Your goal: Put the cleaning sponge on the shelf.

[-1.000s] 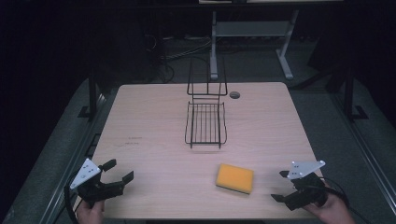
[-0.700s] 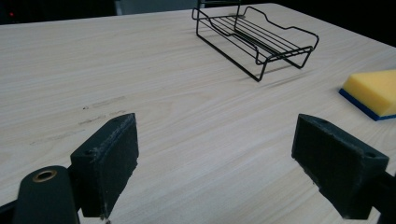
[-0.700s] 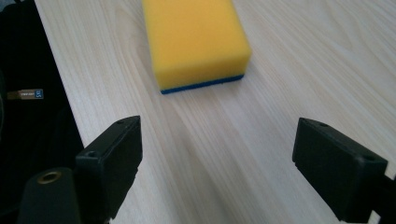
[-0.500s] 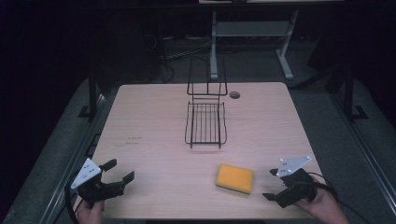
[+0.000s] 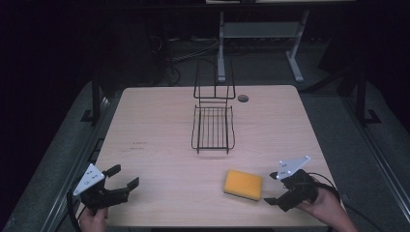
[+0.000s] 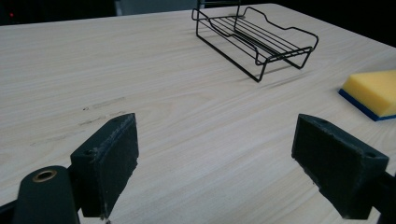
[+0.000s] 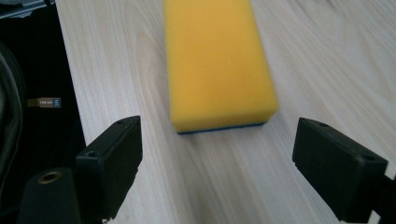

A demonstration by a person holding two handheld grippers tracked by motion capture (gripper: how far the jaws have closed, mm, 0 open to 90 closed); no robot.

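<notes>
Yellow sponge point(image 5: 243, 184): flat on the table point(image 5: 159, 125), near the front edge.
Right gripper point(image 5: 274, 188): jaws wide apart, now closer to the sponge.
Left gripper point(image 5: 123, 176): wide apart, waiting.
Next: probably a grab.

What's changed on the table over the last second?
The right gripper has moved left across the table toward the yellow sponge, jaws open, and now sits just short of it without touching. The left gripper, the sponge and the black wire rack stayed where they were.
</notes>
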